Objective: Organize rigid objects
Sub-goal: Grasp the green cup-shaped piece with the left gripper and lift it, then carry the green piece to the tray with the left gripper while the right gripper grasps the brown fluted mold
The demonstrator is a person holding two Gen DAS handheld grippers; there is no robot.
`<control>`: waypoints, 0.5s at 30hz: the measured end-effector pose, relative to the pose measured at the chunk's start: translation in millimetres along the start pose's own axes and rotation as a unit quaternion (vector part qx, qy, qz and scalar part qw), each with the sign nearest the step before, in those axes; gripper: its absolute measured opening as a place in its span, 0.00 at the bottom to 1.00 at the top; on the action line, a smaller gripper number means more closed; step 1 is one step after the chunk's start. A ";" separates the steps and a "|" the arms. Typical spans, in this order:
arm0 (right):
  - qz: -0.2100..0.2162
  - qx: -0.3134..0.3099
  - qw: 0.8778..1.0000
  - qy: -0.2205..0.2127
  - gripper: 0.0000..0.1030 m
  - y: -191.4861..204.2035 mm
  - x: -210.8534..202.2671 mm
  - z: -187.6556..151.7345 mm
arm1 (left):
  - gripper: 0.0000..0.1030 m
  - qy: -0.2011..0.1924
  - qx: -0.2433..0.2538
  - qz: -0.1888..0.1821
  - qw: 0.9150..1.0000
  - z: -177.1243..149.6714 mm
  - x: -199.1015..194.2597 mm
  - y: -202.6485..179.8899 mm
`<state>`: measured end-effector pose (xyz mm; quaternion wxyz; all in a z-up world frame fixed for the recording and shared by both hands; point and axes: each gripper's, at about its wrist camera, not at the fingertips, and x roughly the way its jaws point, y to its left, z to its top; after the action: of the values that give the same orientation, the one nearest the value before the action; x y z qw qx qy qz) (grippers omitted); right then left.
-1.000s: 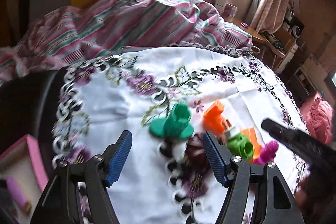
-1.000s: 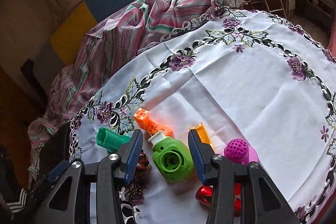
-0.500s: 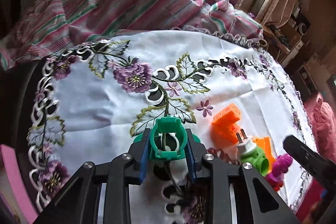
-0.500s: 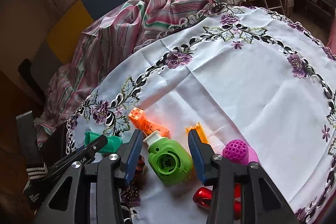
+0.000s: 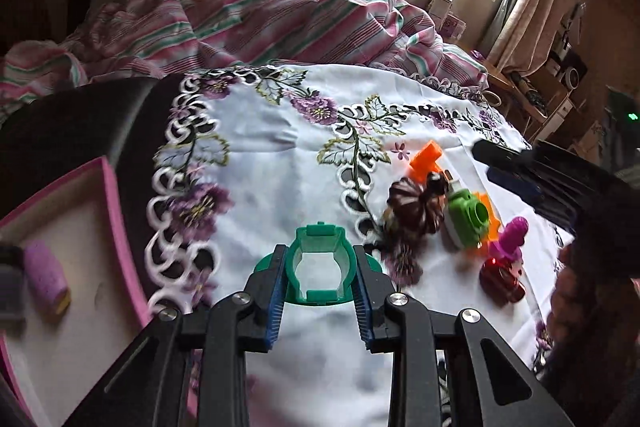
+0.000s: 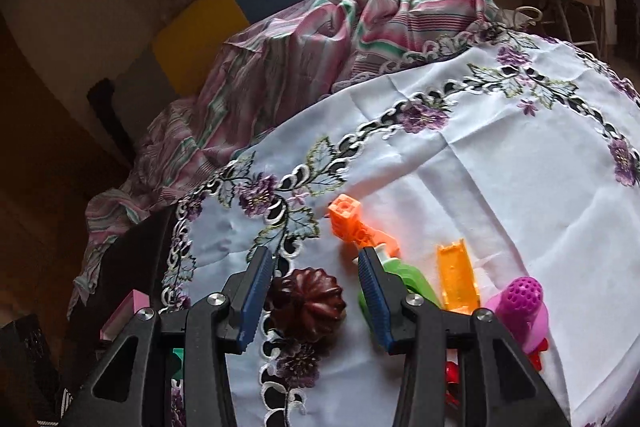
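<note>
My left gripper (image 5: 320, 279) is shut on a dark green plastic ring piece (image 5: 320, 239) and holds it above the tablecloth, close to the pink box (image 5: 112, 211). A purple cylinder (image 5: 44, 275) lies in that box. My right gripper (image 6: 314, 255) is open, its fingers on either side of a dark brown fluted mould (image 6: 306, 303), with a gap at the right pad. It also shows in the left wrist view as the right gripper (image 5: 490, 163) above the toy cluster. The brown mould (image 5: 414, 205) rests on the cloth.
Around the mould lie an orange block (image 6: 348, 219), a light green piece (image 6: 412, 279), an orange flat piece (image 6: 456, 275), a magenta knob (image 6: 520, 299) and a red piece (image 5: 500, 279). A striped cloth (image 5: 260, 23) is heaped at the back of the embroidered white tablecloth (image 5: 272, 147).
My left gripper closed on the green ring piece and carried it left, toward the pink box. My right gripper shifted left from around the light green piece to around the brown mould.
</note>
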<state>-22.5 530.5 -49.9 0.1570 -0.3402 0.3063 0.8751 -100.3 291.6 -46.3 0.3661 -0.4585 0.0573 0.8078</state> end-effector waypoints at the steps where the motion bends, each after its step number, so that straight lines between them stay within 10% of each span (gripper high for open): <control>1: -0.002 -0.013 1.000 0.005 0.45 5.3 3.8 -1.6 | 0.29 0.000 -0.006 -0.004 1.000 -4.8 -4.8 2.5; 13: -0.073 -0.117 0.988 0.064 0.46 33.0 58.1 -24.4 | 0.29 -0.034 -0.042 -0.001 0.999 -46.5 -74.8 36.7; 15: -0.077 -0.139 0.986 0.060 0.33 35.5 57.6 -27.2 | 0.29 -0.038 -0.061 0.005 0.997 -54.4 -85.7 50.2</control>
<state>-67.5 489.8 -90.2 0.1564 -0.4332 0.1640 0.8723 -68.0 185.7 -22.6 0.3353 -0.4480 -0.0034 0.8287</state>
